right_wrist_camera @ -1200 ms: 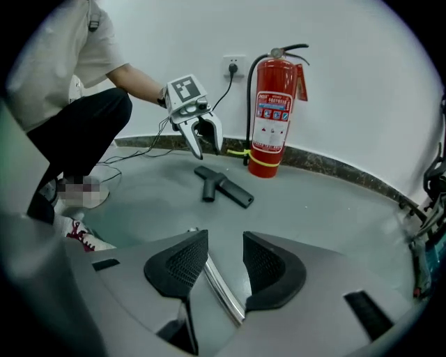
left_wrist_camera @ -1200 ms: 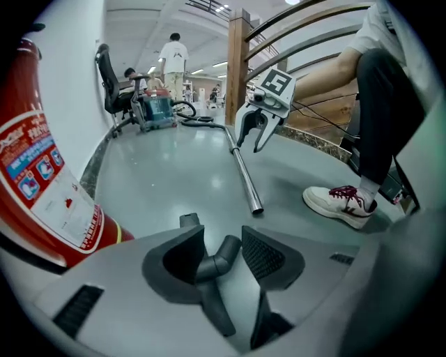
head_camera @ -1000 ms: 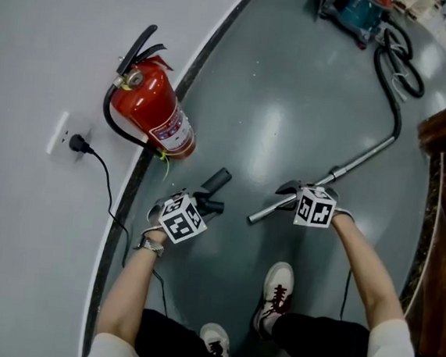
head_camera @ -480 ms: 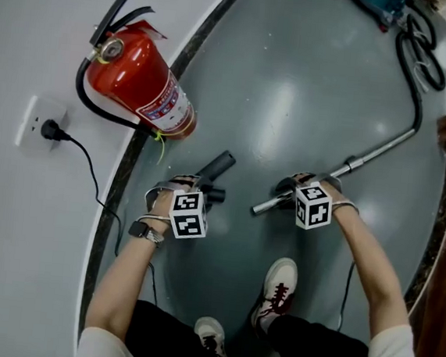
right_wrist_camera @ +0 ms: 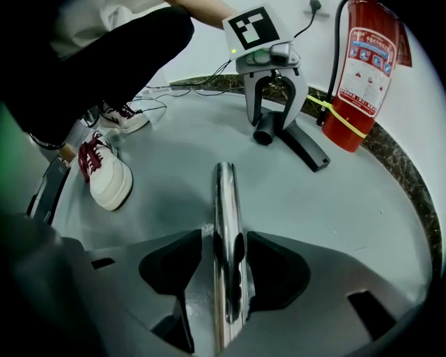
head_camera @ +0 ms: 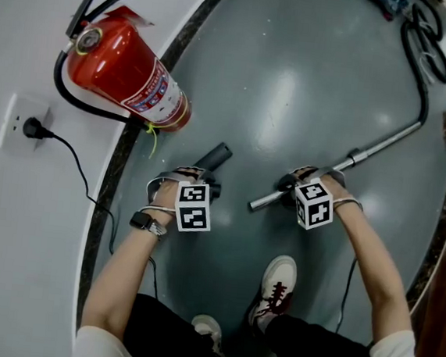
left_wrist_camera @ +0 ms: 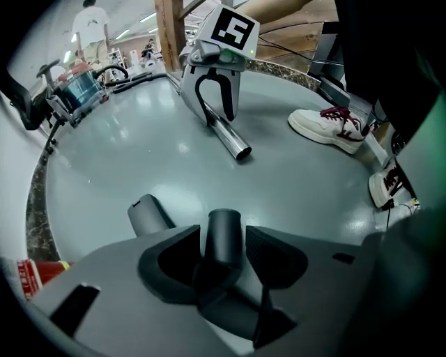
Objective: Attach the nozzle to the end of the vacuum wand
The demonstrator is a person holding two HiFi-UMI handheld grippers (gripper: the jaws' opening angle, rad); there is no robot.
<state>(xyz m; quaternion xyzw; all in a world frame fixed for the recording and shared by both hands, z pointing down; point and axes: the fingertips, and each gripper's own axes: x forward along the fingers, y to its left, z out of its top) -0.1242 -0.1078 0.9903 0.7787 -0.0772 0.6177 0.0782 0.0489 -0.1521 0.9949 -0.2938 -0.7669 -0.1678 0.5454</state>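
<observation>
Setting up both grasps, I am hovering the left tool, jaws apart, astride the nozzle on the floor and the right tool, jaws just opening wide, astride the wand at the nozzle's 4 o'clock; clamping both comes next, I judge.

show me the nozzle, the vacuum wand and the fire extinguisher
nozzle (head_camera: 217, 156), head view, on its dark tube
vacuum wand (right_wrist_camera: 224, 199), right gripper view, on the chrome tube just behind its open end
fire extinguisher (head_camera: 123, 74), head view, on the red body
</observation>
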